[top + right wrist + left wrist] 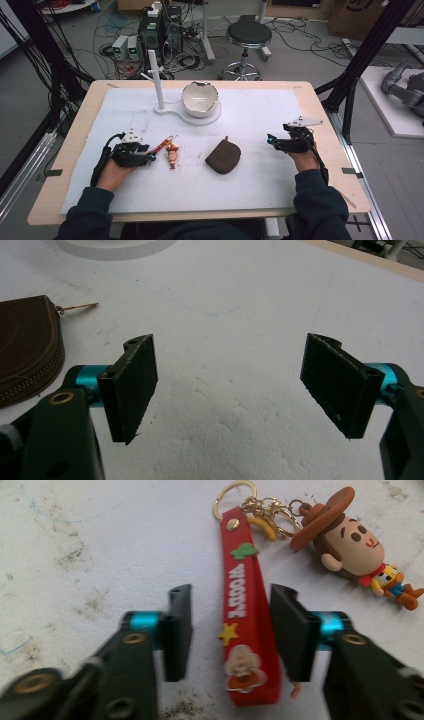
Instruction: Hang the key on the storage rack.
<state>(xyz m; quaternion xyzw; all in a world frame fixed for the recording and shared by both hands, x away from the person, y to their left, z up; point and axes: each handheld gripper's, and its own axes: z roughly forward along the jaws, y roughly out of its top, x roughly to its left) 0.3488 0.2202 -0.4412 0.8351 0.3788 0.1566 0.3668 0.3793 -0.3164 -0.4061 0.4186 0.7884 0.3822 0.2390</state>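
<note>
High view is showing the table [60,165] under a white foam sheet [260,120], which is giving the things a soft, plain bed. At the far middle a white stand [158,80] is rising from a base that is also carrying a cracked white bowl [200,98], probably a hanging post for small items. A brown zip pouch [223,157] is lying near centre, well apart from both hands. Left of it the keychain is lying flat, its figure [172,154] just beside the left tool [150,157].

Left gripper view: the red strap [245,625] is running straight up between the two jaws, so the left tool [231,630] is lining up across its width. The pads are standing partly closed but not pressing; narrow gaps are showing on both sides. The cowboy figure [350,545] and gold ring [231,495] are trailing beyond, free to dangle on a lift.

Right gripper view: the right tool [229,385] is hanging released over bare foam, waiting, holding nothing.
</note>
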